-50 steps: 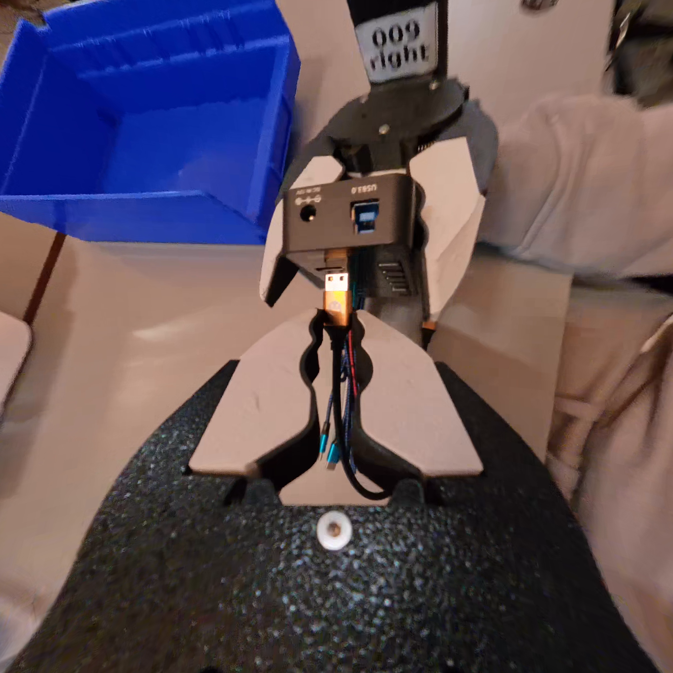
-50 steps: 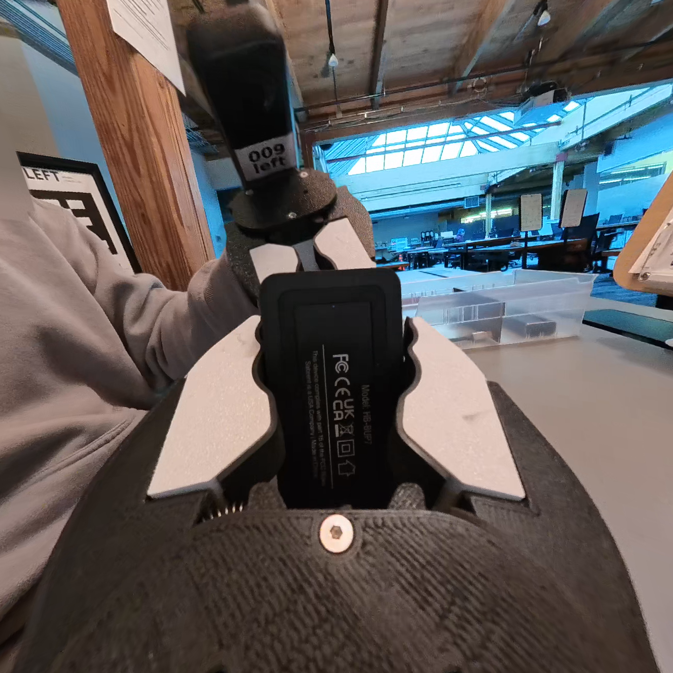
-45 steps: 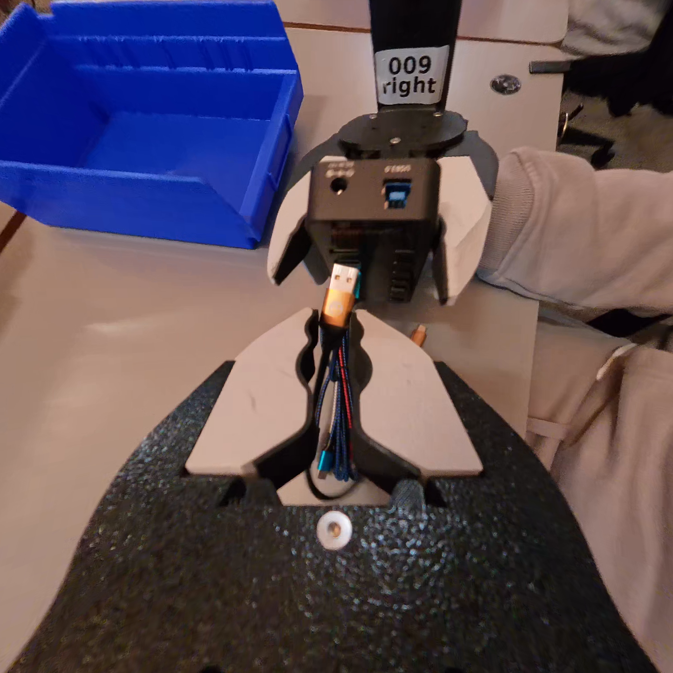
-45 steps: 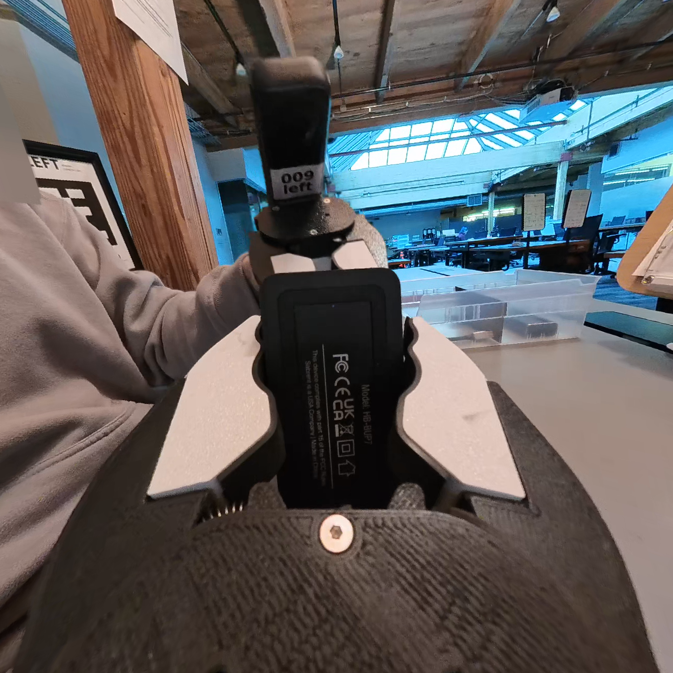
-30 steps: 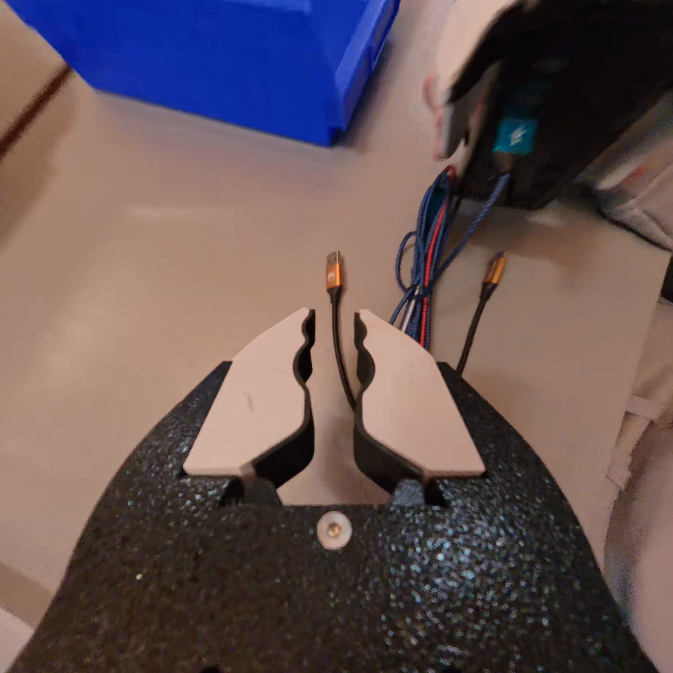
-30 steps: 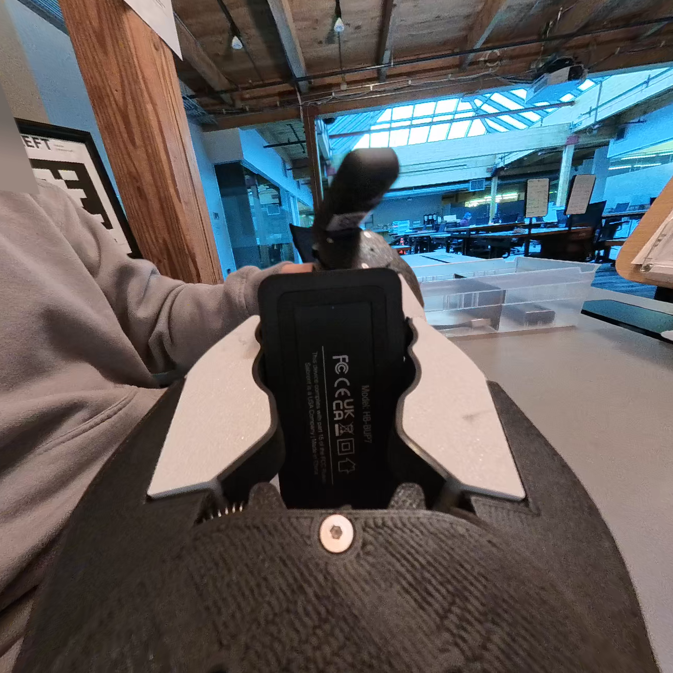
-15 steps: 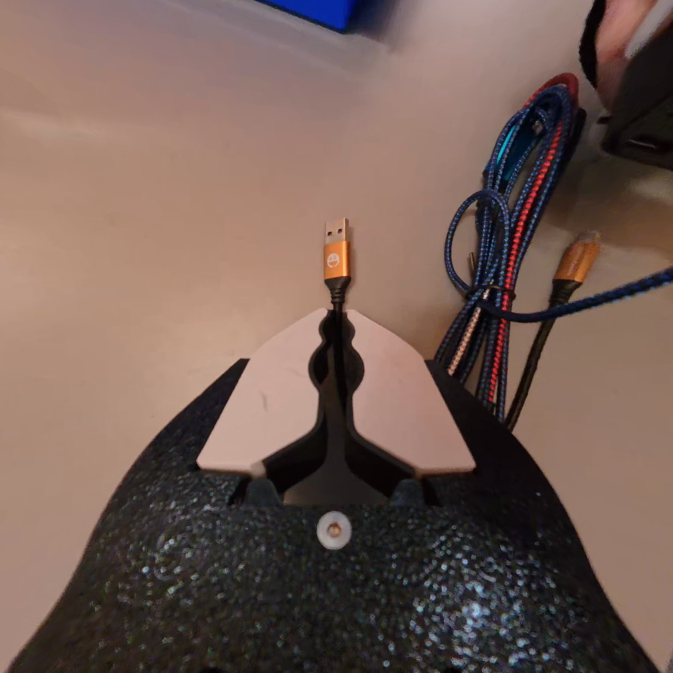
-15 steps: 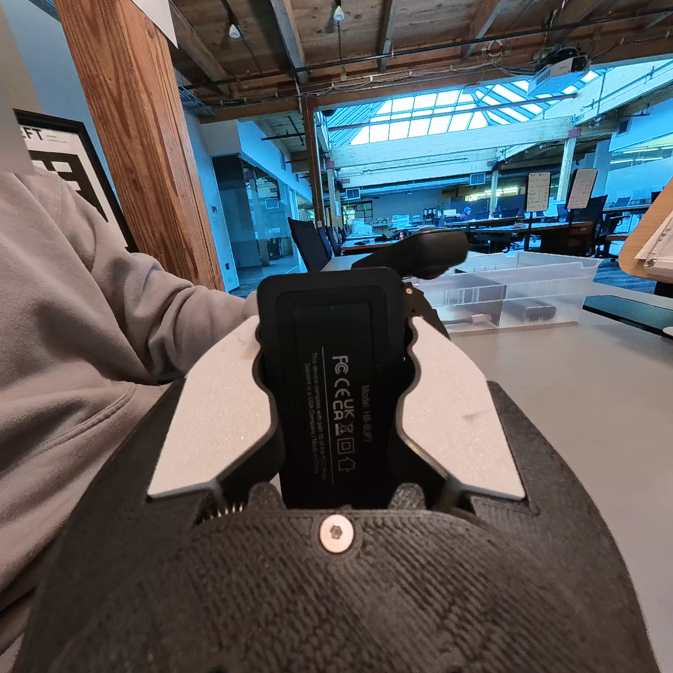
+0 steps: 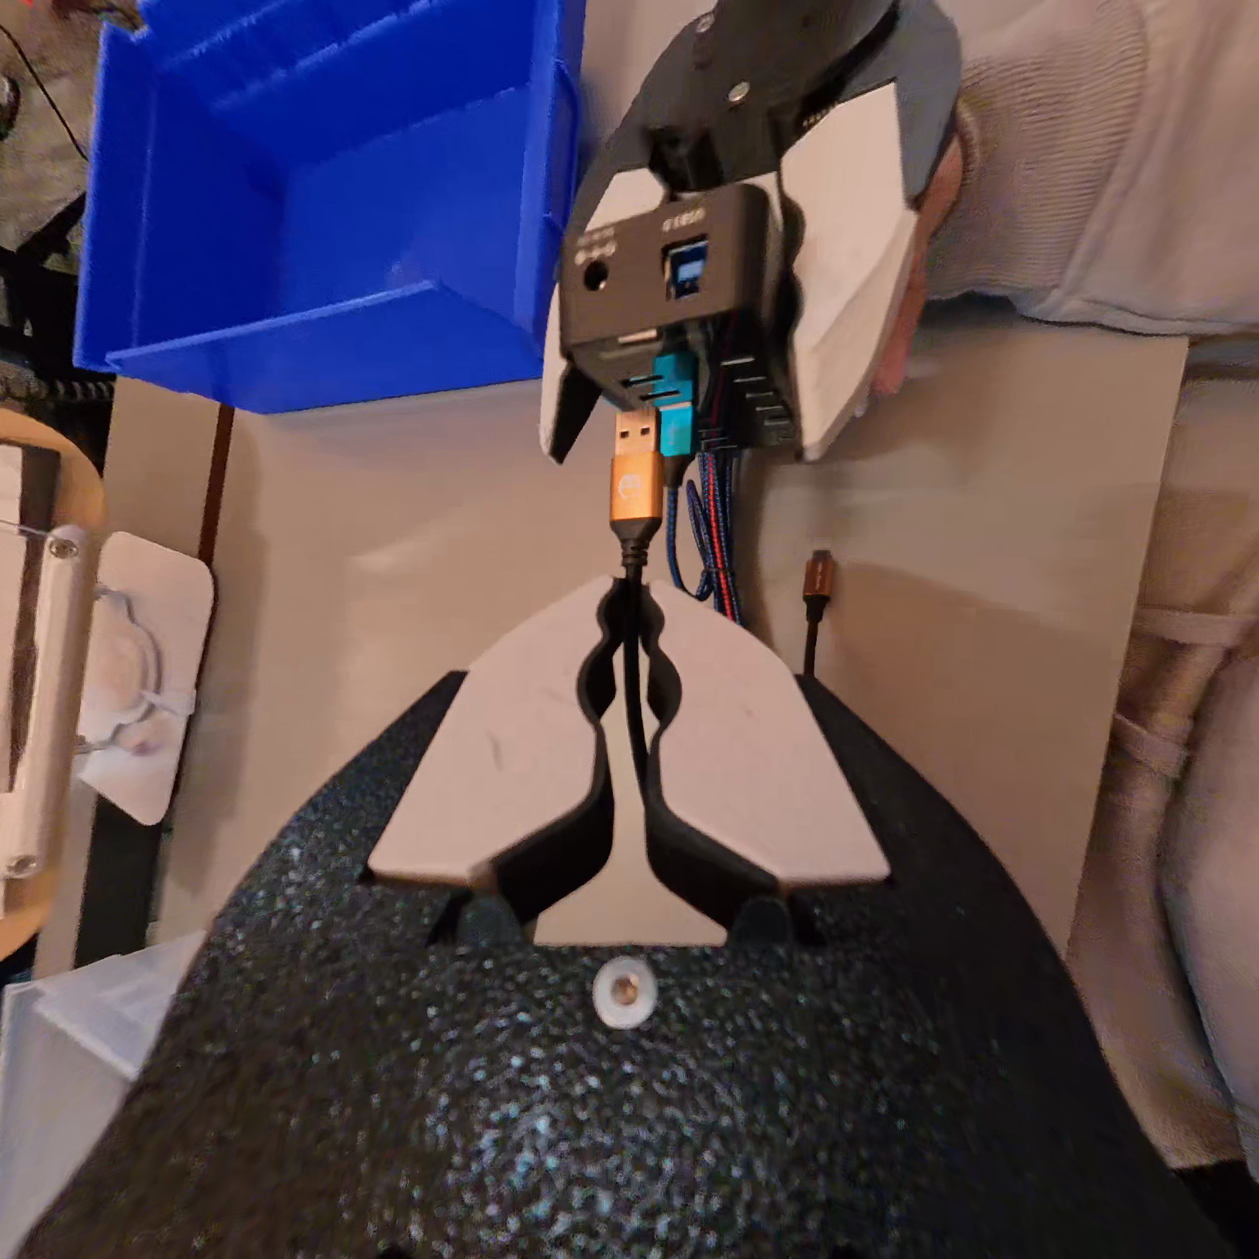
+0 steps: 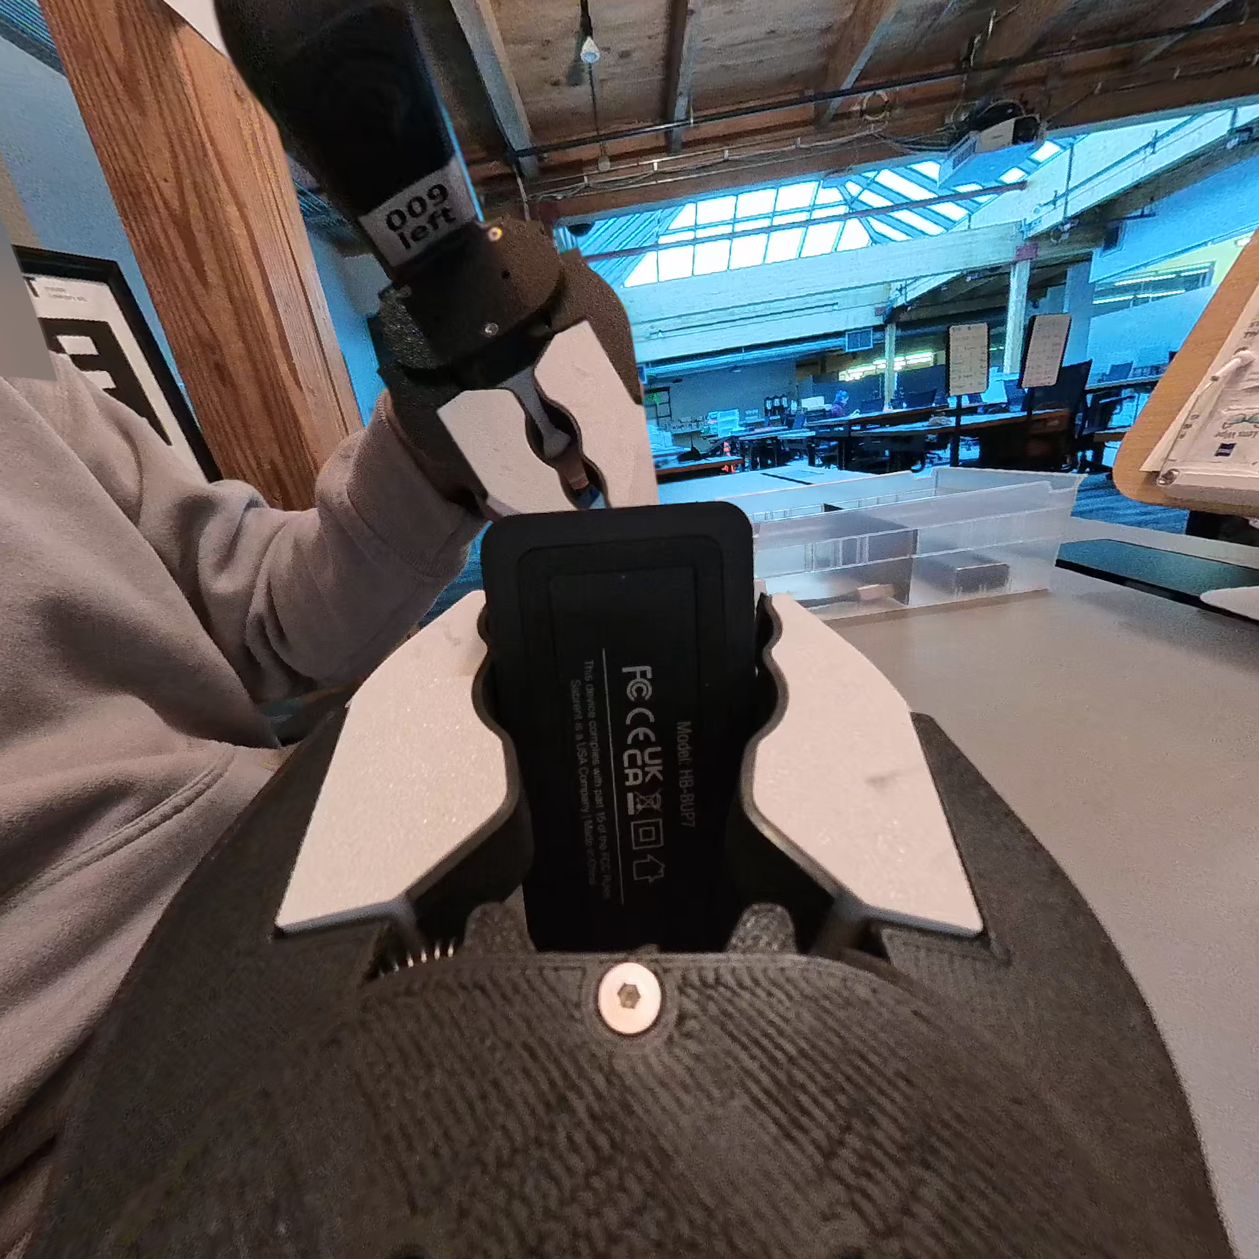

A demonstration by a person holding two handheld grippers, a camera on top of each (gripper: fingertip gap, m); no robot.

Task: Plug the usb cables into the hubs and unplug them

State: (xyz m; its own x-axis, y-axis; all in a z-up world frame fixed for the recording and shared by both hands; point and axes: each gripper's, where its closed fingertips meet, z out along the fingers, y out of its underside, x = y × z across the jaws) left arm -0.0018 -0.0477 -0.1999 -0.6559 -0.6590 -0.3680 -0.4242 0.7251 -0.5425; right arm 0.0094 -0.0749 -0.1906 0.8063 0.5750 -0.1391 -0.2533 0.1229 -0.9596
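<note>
Orange-sleeved USB plug poised just below black hub.
My left gripper pinches its black cable; my right gripper clamps the hub above the counter, teal plugs already seated.

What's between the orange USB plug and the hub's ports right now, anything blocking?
Nothing visible blocks it. The orange USB plug sits just below the black hub, its metal tip nearly at the port face. Teal plugs already occupy the ports right beside it, crowding that side.

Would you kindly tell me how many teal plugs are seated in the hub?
2: upper teal plug and lower teal plug, stacked on the hub; others may be hidden.
</note>
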